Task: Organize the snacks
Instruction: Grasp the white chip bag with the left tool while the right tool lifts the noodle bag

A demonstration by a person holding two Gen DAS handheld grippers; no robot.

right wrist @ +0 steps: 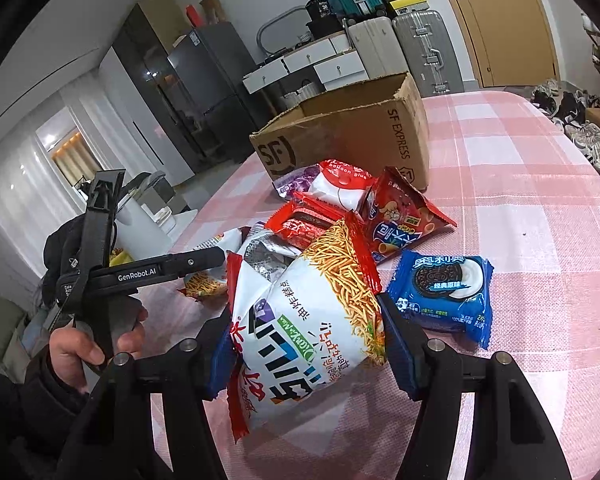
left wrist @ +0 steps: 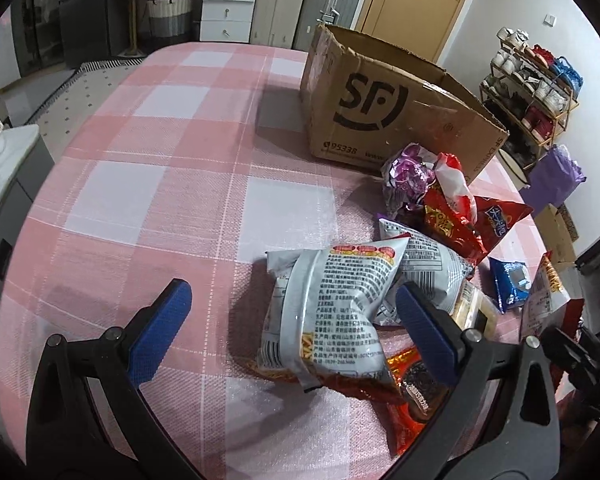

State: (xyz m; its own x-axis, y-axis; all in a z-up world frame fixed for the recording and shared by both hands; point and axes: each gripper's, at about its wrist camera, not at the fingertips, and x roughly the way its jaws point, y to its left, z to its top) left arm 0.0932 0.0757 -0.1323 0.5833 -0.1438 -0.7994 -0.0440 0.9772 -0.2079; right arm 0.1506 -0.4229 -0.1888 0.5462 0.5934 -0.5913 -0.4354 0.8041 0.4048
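The cardboard box (left wrist: 384,100) is serving as landmark; it is standing open-topped on the pink checked cloth (left wrist: 140,160), and the snacks are lying in a loose heap just in front of its printed side.

The left gripper (left wrist: 296,330) is hanging over the near end of that heap, farthest from the box, with its jaws spread and nothing pinched. Its left pad is standing over bare cloth; its right pad is sitting beside the silver packet (left wrist: 324,304), which is lying back-side up on top of a red wrapper (left wrist: 412,384). Whether that pad is touching the packet cannot be told.

The right gripper (right wrist: 306,344) is pinching the noodle-snack bag (right wrist: 308,332) across its middle, both blue pads pressing into the film. The bag is being held at the near end of the heap, its top edge pointing toward the box. The blue cookie pack (right wrist: 444,292) is lying flat on the cloth just beside it, on the side away from the person's hand (right wrist: 84,344).

Judgement: these packets appear light, air-puffed and soft, with slick film and brittle contents. A mid-body hold with modest pressure looks advisable; hard squeezing is likely to crush the noodles, and a hold on a sealed edge alone may slip.
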